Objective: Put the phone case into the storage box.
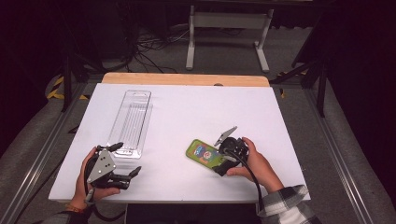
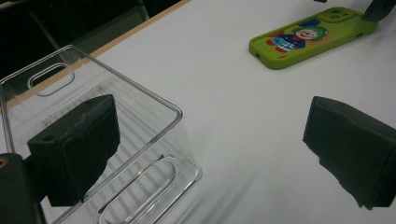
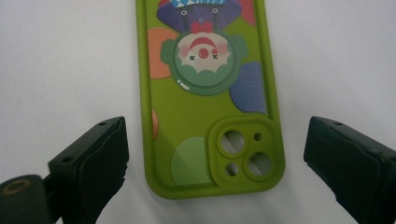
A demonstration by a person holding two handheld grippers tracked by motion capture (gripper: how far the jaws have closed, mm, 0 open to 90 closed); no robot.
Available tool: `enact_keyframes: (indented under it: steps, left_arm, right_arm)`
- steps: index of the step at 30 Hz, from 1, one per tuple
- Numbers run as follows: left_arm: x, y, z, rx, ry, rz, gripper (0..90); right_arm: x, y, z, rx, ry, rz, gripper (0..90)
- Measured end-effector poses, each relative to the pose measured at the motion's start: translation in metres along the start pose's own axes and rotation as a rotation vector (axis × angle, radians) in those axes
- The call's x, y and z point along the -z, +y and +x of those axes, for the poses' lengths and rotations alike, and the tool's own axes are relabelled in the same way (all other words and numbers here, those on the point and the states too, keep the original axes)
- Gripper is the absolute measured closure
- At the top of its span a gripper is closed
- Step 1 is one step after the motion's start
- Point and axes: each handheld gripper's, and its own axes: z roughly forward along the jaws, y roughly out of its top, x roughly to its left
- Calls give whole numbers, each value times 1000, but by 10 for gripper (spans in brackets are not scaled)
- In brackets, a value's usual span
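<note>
A green phone case point(image 1: 203, 153) with a cartoon clown print lies flat on the white table, right of centre. My right gripper point(image 1: 223, 156) hovers at its camera end, open, with one jaw on each side of the green phone case point(image 3: 212, 98) and neither touching it. A clear plastic tray point(image 1: 129, 122) lies lengthwise at the left. My left gripper point(image 1: 125, 161) sits open by the tray's near end, one jaw over the clear plastic tray point(image 2: 100, 154). The green phone case point(image 2: 312, 36) lies farther off in that view.
The white table point(image 1: 187, 116) has a wooden strip along its far edge. Beyond it stand a grey frame leg and cables on the floor. Metal rails run along both sides of the table.
</note>
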Motion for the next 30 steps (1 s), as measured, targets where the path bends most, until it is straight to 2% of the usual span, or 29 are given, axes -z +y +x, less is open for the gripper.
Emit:
enact_keyframes:
  steps: [1,4,9,10,13,14,18,19,21,25,27,28,30]
  left_arm:
    - [-1,0,-1,11,-5,-2,45]
    - [-1,-1,-1,-4,-4,5,45]
    - [-2,-1,-2,2,-12,10,45]
    - [-2,-1,-1,-7,-10,13,45]
    - [-3,-1,-3,-1,-18,20,45]
    - [-4,0,-2,-23,-12,20,45]
    - [-6,1,-5,-36,-14,30,45]
    - [-7,1,-7,-26,-24,29,45]
    - [-8,2,-7,-47,-15,37,45]
    - [-10,3,-9,-47,-20,39,47]
    - [-12,4,-11,-61,-22,44,49]
    - [-12,6,-12,-91,-14,45,49]
    - [-14,8,-14,-107,-15,38,50]
  right_arm:
    - [-2,1,1,7,-2,12,74]
    - [-9,4,2,25,-7,64,78]
    - [-15,3,2,48,-15,105,120]
    - [-15,3,2,49,-14,113,116]
    - [-15,4,0,51,-1,110,148]
    - [-16,4,0,45,5,114,149]
    - [-17,6,-1,46,12,128,158]
    - [-17,6,-2,53,15,129,160]
    - [-17,5,-1,51,17,122,163]
    - [-16,4,-2,46,19,114,168]
    - [-16,4,-2,56,23,109,169]
    - [-16,4,-2,61,32,103,170]
    - [-15,3,-2,55,51,87,171]
